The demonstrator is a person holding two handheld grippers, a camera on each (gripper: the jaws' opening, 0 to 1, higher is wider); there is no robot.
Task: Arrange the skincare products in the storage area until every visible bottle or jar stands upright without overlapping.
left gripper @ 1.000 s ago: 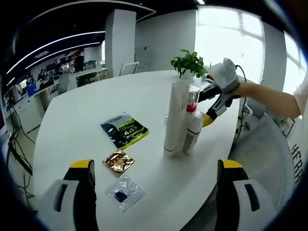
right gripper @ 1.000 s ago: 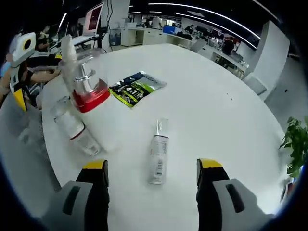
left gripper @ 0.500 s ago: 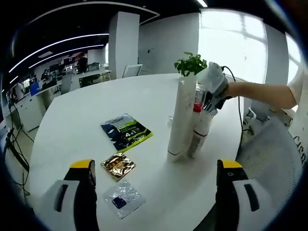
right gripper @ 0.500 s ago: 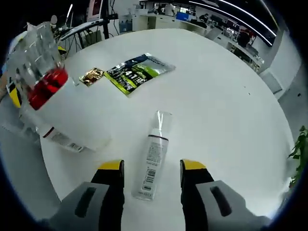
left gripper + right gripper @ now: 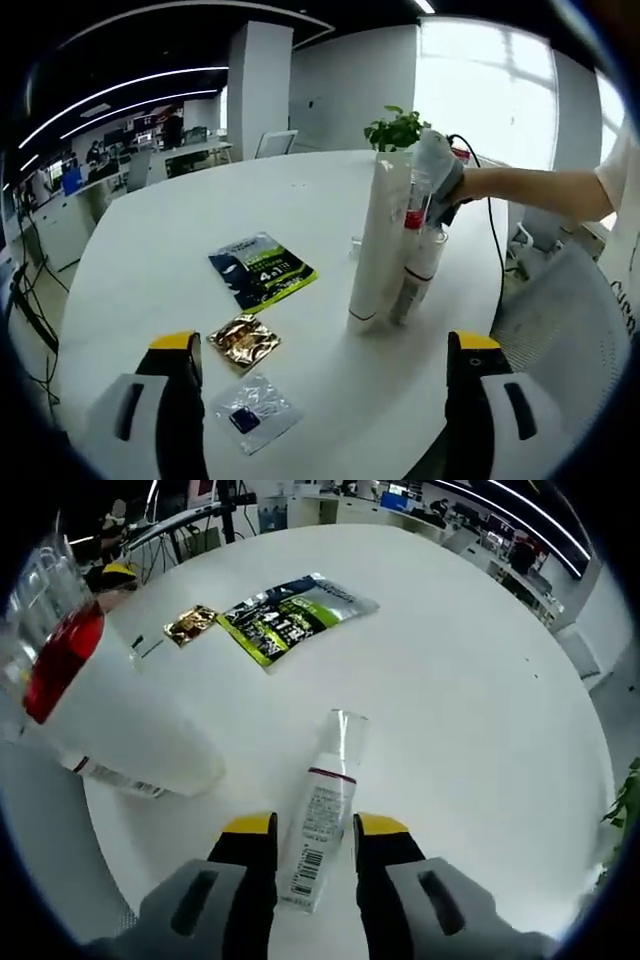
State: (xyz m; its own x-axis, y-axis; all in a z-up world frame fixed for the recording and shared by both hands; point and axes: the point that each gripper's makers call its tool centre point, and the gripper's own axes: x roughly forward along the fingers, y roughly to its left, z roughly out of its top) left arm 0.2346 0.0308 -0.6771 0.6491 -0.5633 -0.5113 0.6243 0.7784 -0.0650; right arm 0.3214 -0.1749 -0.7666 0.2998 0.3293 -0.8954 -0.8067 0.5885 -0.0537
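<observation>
Right gripper with jaws narrowed around a small spray bottle lying flat on the white table, left gripper held wide over sachets, tall white tube standing upright beside a red-capped bottle, green packet beyond.

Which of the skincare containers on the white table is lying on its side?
The slim white spray bottle with the clear cap, flat between the right gripper jaws. The tall white tube and the red-banded bottle stand upright.
</observation>
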